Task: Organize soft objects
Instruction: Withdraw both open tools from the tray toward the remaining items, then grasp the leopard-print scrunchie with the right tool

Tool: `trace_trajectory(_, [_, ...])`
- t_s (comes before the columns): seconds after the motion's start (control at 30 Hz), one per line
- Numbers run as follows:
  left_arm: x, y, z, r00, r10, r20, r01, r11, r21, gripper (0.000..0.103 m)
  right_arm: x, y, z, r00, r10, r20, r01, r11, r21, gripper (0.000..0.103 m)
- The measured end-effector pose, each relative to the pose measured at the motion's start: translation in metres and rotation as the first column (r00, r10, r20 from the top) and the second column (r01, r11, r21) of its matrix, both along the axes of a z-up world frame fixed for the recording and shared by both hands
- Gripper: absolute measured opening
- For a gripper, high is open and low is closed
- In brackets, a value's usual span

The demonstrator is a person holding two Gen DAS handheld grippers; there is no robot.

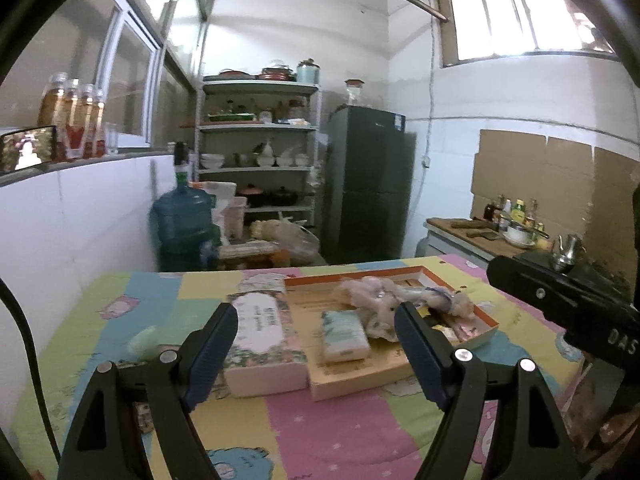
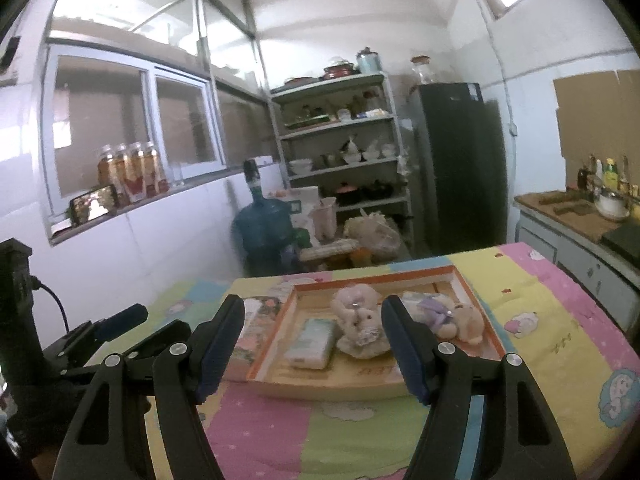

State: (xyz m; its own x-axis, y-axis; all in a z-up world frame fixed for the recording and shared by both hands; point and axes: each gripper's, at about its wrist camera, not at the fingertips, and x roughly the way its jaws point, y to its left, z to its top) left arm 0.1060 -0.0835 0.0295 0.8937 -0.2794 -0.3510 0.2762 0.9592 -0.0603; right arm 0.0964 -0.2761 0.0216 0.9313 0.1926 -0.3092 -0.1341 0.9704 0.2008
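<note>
Both grippers hang back from the table with nothing in them; the left gripper (image 1: 316,344) has its jaws spread wide and empty, and the right gripper (image 2: 314,344) likewise stands apart with only air between its blue pads. Neither touches anything.

On the patchwork cartoon cloth (image 2: 360,432) lies a shallow orange-rimmed cardboard tray (image 2: 468,280), and the soft things are already gathered in it; a pale pink plush toy (image 2: 358,320) sits about the middle, a second plush with a lilac bow (image 2: 448,316) lies just beside it toward the right wall of the tray, and a soft pack of tissues (image 2: 312,344) rests flat on the left part of the tray floor, near the pink plush. Whether the two plush toys touch I cannot tell.

Outside the tray, pressed against its left wall, stands a floral tissue box (image 1: 262,332); it is on the cloth, not in the tray.

My guess is that the sorting is nearly done or at a pause between picks; if the floral box counts as soft goods, the next move would be for the left gripper to come down over its narrow sides, close, lift it over the rim and set it in the bare left strip of the tray; the fit looks tight, so the tissue pack may need nudging first.
</note>
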Motion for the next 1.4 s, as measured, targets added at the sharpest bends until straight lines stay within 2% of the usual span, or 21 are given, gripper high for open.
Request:
trace_trajectory(0.3, [-0.019, 0.033, 0.002, 0.997, 0.07, 0.023, -0.07, 0.998, 0.004, 0.08, -0.013, 0.031, 0.0, 0.998, 0.059, 0.009, -0.059, 0.998, -0.009, 0.073])
trace_trajectory(0.73, [-0.032, 0.078, -0.008, 0.993, 0.121, 0.002, -0.121, 0.992, -0.028, 0.08, -0.024, 0.069, -0.002, 0.992, 0.128, 0.012, -0.128, 0.992, 0.005, 0.073])
trace_trajectory(0.87, [-0.033, 0.099, -0.013, 0.988, 0.156, -0.015, -0.157, 0.986, -0.058, 0.08, -0.023, 0.084, -0.004, 0.988, 0.154, 0.005, -0.154, 0.988, -0.006, 0.073])
trace_trajectory(1.13, [-0.037, 0.137, -0.024, 0.97, 0.243, -0.024, -0.244, 0.969, -0.042, 0.08, -0.016, 0.117, -0.015, 0.978, 0.206, -0.025, -0.207, 0.978, -0.032, 0.073])
trace_trajectory(1.4, [-0.044, 0.178, -0.037, 0.955, 0.295, -0.03, -0.296, 0.952, -0.081, 0.08, -0.003, 0.142, -0.028, 0.967, 0.244, -0.066, -0.247, 0.968, -0.041, 0.073])
